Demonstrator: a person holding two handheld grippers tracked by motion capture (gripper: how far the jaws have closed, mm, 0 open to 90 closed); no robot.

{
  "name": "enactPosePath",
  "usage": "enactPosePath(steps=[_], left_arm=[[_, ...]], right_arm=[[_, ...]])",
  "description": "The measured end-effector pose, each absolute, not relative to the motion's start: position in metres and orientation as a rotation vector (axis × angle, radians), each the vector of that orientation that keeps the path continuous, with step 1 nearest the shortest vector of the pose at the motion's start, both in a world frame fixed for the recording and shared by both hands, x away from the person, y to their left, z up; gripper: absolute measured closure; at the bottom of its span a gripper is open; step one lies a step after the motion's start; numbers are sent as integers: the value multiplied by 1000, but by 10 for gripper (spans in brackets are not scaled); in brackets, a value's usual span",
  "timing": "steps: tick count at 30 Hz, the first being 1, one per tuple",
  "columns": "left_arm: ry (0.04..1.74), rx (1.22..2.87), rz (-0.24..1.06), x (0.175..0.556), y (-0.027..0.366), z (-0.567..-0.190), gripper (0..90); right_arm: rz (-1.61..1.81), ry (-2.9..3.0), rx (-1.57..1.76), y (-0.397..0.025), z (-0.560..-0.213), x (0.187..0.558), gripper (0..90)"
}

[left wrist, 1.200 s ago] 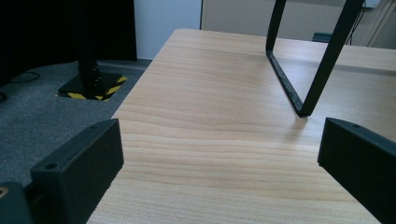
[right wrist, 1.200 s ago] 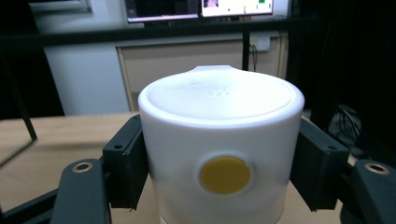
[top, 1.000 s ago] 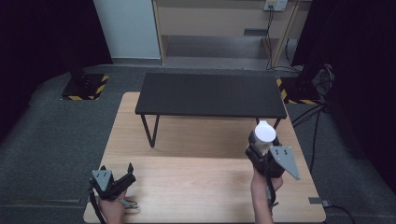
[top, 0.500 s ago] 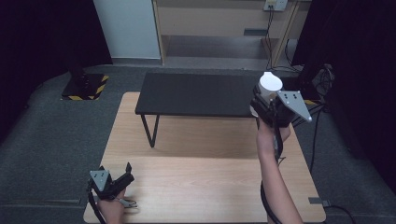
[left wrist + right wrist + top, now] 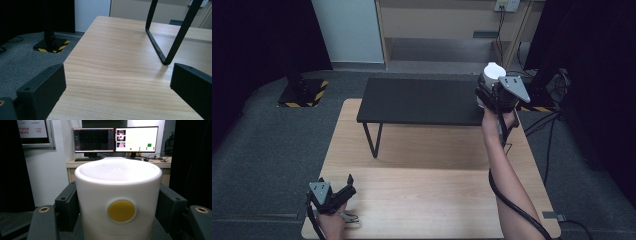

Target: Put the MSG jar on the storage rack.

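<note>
A white cylinder [image 5: 491, 74] with a round yellow spot [image 5: 121, 210] on its side stands upright between the jaws of my right gripper [image 5: 493, 96], which is shut on it. In the high view it hangs in the air over the right end of a low black bench [image 5: 422, 100]. The bench stands on a light wooden table [image 5: 437, 195]. In the right gripper view the black fingers [image 5: 66, 207] press both sides of the cylinder [image 5: 117, 185]. My left gripper [image 5: 343, 186] rests low at the table's front left corner, open, with bare wood [image 5: 112, 50] between its jaws.
A black bench leg [image 5: 175, 42] stands ahead of the left gripper. On the floor are a yellow-and-black striped stand base [image 5: 302, 92] at the left and cables [image 5: 552, 130] at the right. Behind the held cylinder, two monitors [image 5: 115, 138] sit on a desk.
My right gripper has lifted the white cylinder from above the table's front right and carried it away to the bench's right end. The left gripper has stayed put.
</note>
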State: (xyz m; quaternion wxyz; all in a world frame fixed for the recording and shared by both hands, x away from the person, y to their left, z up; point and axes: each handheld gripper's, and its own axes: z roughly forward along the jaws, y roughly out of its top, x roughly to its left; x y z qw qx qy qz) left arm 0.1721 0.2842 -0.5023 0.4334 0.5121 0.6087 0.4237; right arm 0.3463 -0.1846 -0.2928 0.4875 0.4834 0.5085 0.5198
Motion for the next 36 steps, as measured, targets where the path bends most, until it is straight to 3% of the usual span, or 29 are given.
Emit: enactPosePath(steps=[25, 27, 29, 30, 31, 32, 36], left_arm=[[1519, 1274, 1054, 172, 284, -502, 0], [1521, 1270, 1052, 172, 284, -502, 0], [1523, 1271, 1048, 172, 285, -502, 0], [1523, 1274, 1048, 172, 284, -502, 0], [1523, 1274, 1048, 172, 284, -502, 0], [1522, 1275, 1047, 172, 284, -502, 0], [1519, 1282, 1052, 172, 283, -502, 0]], right_arm=[[1249, 1238, 1192, -181, -304, 360, 304], [1224, 1277, 1175, -182, -300, 361, 198], [1216, 1294, 1163, -184, -299, 361, 156], [1240, 1293, 1143, -189, -299, 354, 69], [1240, 1293, 1143, -189, -299, 354, 69], [1264, 1270, 1122, -194, -302, 342, 7], [1341, 1257, 1082, -218, -315, 309, 6]])
